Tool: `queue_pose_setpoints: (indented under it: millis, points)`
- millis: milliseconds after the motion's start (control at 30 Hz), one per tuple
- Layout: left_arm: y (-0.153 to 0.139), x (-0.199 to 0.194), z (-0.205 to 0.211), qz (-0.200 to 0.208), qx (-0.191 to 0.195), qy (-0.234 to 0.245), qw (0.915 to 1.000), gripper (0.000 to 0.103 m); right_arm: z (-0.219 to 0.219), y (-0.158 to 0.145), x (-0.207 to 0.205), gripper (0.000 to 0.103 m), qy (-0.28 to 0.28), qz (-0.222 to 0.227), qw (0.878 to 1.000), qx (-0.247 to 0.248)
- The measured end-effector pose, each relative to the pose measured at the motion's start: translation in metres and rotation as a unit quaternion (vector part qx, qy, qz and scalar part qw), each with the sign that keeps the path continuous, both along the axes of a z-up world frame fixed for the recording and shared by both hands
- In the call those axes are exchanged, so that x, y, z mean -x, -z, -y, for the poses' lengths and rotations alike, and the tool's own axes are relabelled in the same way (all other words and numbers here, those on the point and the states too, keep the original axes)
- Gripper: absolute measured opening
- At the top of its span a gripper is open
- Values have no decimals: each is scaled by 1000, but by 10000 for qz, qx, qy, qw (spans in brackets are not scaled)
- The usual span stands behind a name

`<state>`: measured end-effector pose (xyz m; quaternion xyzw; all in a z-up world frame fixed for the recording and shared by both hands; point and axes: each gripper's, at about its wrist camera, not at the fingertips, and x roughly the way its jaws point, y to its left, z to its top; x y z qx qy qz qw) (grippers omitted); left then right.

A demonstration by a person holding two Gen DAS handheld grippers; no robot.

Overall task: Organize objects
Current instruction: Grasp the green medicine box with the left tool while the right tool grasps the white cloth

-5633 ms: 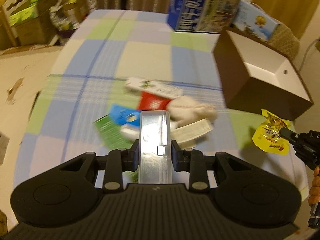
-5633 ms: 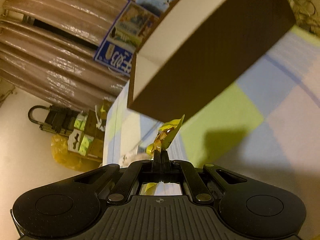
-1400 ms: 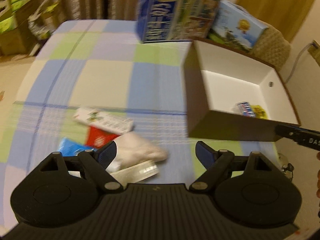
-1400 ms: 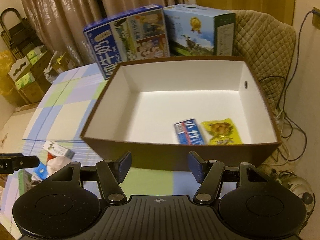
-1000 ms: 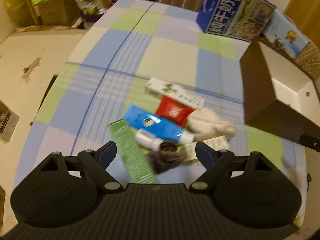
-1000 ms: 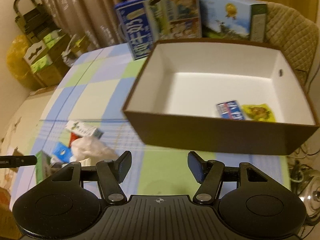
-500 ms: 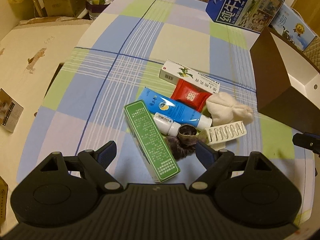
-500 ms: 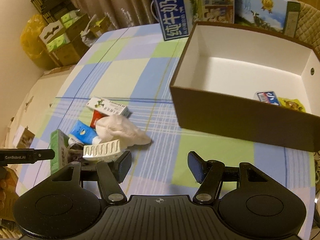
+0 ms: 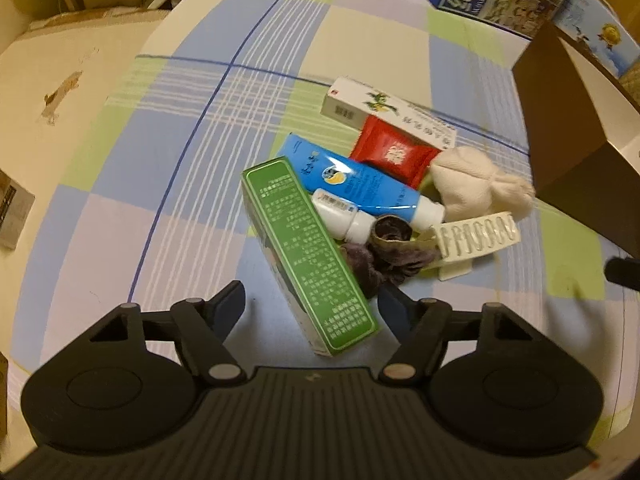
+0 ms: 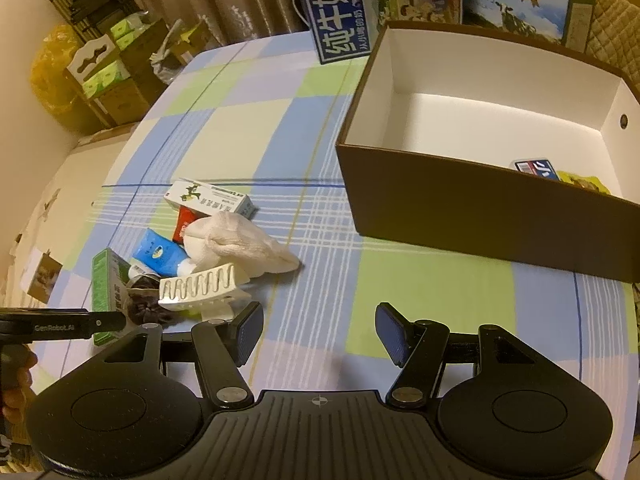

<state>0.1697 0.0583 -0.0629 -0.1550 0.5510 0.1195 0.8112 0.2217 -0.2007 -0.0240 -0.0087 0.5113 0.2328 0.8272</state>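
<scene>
The green box [image 9: 308, 256] lies flat on the checked bench [image 9: 168, 152], at the near-left edge of the heap of small things. Its long axis runs from far-left to near-right in the left wrist view, and its near end lies between the two fingers of the left gripper [image 9: 311, 308]. The jaws of this gripper are spread wide and grip nothing; it hangs just above the bench and looks down on the heap. Against the right side of the green box lie a blue tube [image 9: 356, 184], whose white cap points to the right, a small white bottle [image 9: 340, 216] and a dark crumpled cloth [image 9: 384, 256]. Beyond them are a red packet [image 9: 394, 154] and a long white carton [image 9: 388, 112], and to the right a white cloth bundle [image 9: 476, 184] and a white hair claw [image 9: 476, 234]. The right gripper [image 10: 318, 334] is held lower right of the heap, its jaws also spread and holding nothing, pointing toward the brown box [image 10: 472, 204]. This box stands at the far right of the bench, with a blue packet [image 10: 534, 168] and a yellow packet [image 10: 584, 182] inside near its front wall.
</scene>
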Motion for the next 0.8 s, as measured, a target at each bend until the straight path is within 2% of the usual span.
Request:
queue_pose_setpoints:
  millis: [167, 300, 367, 433, 500, 800]
  points:
    - [8, -8, -10, 5, 126, -187, 9997, 60, 2, 3, 0, 59, 51, -46, 10000, 25]
    - [11, -14, -16, 29, 94, -235, 9997, 41, 4, 5, 0, 59, 75, -74, 9999, 41]
    - [13, -16, -19, 4, 64, -262, 9996, 39, 4, 7, 0, 59, 78, -93, 9999, 52]
    - [13, -16, -21, 19, 47, -248, 9997, 29, 3, 8, 0, 59, 65, -110, 9999, 67]
    - [13, -15, -20, 5, -114, -203, 9997, 26, 2, 10, 0, 59, 48, -131, 9999, 73]
    - [11, 10, -36, -103, -564, -300, 9979, 25, -6, 21, 0, 59, -136, -171, 9997, 58]
